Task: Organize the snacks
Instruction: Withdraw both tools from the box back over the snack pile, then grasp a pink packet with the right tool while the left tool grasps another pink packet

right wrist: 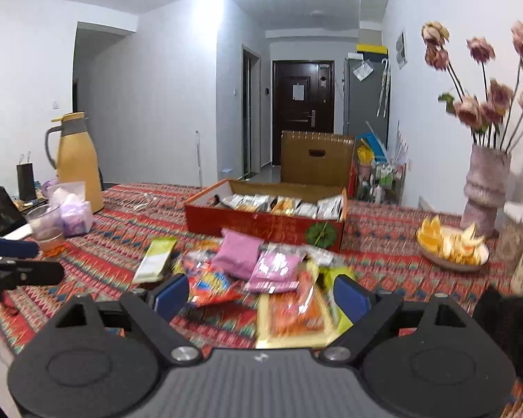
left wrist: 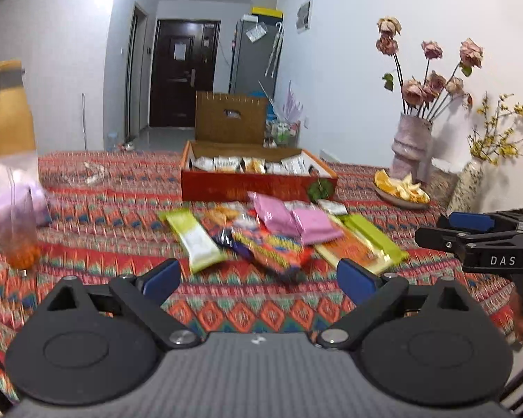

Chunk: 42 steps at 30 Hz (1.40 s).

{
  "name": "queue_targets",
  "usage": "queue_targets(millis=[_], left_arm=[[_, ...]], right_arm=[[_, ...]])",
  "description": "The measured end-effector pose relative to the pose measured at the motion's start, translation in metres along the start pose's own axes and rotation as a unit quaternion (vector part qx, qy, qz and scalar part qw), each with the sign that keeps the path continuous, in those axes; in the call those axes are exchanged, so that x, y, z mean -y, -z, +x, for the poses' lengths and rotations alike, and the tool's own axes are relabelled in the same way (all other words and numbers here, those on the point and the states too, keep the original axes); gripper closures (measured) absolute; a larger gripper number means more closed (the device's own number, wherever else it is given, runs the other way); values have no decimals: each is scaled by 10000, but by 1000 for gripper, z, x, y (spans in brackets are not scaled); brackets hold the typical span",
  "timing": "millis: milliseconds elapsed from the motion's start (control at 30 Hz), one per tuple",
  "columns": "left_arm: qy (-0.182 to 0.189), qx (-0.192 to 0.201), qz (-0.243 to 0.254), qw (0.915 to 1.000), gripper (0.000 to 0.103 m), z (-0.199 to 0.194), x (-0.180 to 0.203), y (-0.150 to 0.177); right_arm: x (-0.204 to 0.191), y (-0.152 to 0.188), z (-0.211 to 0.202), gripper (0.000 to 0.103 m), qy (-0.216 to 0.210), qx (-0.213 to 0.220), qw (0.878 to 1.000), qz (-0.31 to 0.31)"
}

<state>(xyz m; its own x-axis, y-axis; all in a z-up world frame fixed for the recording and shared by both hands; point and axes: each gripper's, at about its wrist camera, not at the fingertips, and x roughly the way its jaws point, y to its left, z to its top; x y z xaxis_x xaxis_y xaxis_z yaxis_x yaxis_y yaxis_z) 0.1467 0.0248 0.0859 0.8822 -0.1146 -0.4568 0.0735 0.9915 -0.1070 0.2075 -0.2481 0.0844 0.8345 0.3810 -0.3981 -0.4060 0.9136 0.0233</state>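
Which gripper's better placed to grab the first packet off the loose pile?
Probably right. The right gripper is open and empty with the orange packet between its fingers. The left gripper is open too, but sits short of the pile; the multicoloured packet lies just ahead.

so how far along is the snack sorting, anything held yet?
Done: a row of packets already stands in the red box. In hand: nothing. The left gripper and right gripper are both open and empty, short of the loose pile. Left: the pile itself, including the pink packets, green bar and orange packet, all on the tablecloth in front of the box.
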Motion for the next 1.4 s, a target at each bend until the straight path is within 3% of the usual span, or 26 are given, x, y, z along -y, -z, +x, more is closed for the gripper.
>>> queue_targets(millis=[267, 467, 933, 1167, 1400], left_arm=[[-49, -311, -83, 9995, 5, 2, -4, 36], [-35, -505, -336, 9982, 5, 19, -13, 40], [-52, -693, -434, 9966, 5, 64, -30, 17], [-8, -738, -423, 9964, 5, 100, -33, -4], [186, -707, -69, 9973, 6, 149, -18, -30]], right_arm=[[-13, 42, -17, 13, 131, -126, 9998, 104], [-17, 52, -16, 13, 116, -285, 9995, 117], [-12, 43, 25, 13, 183, -484, 9985, 203], [-3, 28, 62, 14, 203, -599, 9978, 196], [6, 8, 117, 15, 189, -735, 9970, 114]])
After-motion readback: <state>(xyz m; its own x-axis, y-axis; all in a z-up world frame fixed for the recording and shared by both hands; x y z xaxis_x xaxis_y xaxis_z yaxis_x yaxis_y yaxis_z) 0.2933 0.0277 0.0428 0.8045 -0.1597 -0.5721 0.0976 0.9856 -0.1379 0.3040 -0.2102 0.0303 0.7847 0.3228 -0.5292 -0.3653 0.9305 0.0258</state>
